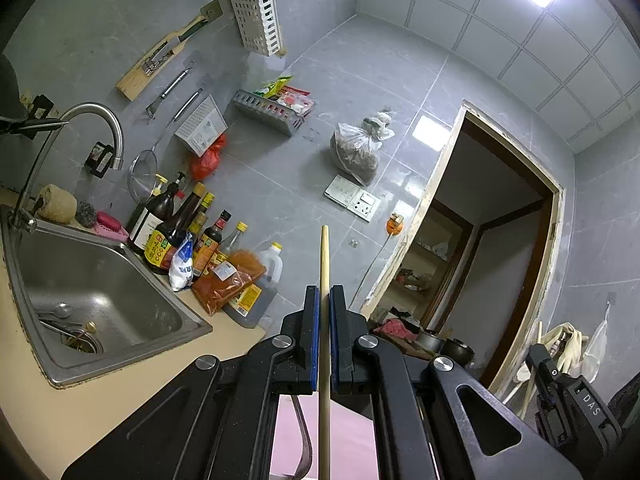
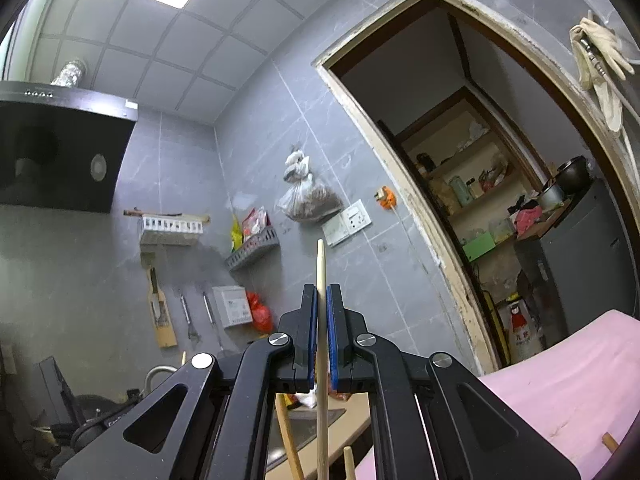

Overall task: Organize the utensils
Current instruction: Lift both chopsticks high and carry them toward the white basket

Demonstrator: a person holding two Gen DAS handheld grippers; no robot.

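My left gripper (image 1: 324, 294) is shut on a pale wooden chopstick (image 1: 324, 256) that runs upright between the blue pads, its tip pointing at the tiled wall. My right gripper (image 2: 322, 292) is shut on another wooden chopstick (image 2: 321, 264), also upright between its pads. The right gripper's body (image 1: 568, 392) shows at the lower right of the left wrist view. A white slotted utensil holder (image 1: 258, 18) hangs on the wall above the sink; it also shows in the right wrist view (image 2: 171, 230). More wooden sticks (image 2: 290, 440) lie below the right gripper.
A steel sink (image 1: 100, 292) with a curved tap (image 1: 96, 120) is at the left, several sauce bottles (image 1: 188, 232) beside it. A knife rack (image 1: 160, 56), a strainer (image 1: 142, 180) and a grey basket (image 1: 268, 110) hang on the wall. A pink mat (image 2: 560, 392) lies below; a doorway (image 2: 480, 200) opens at the right.
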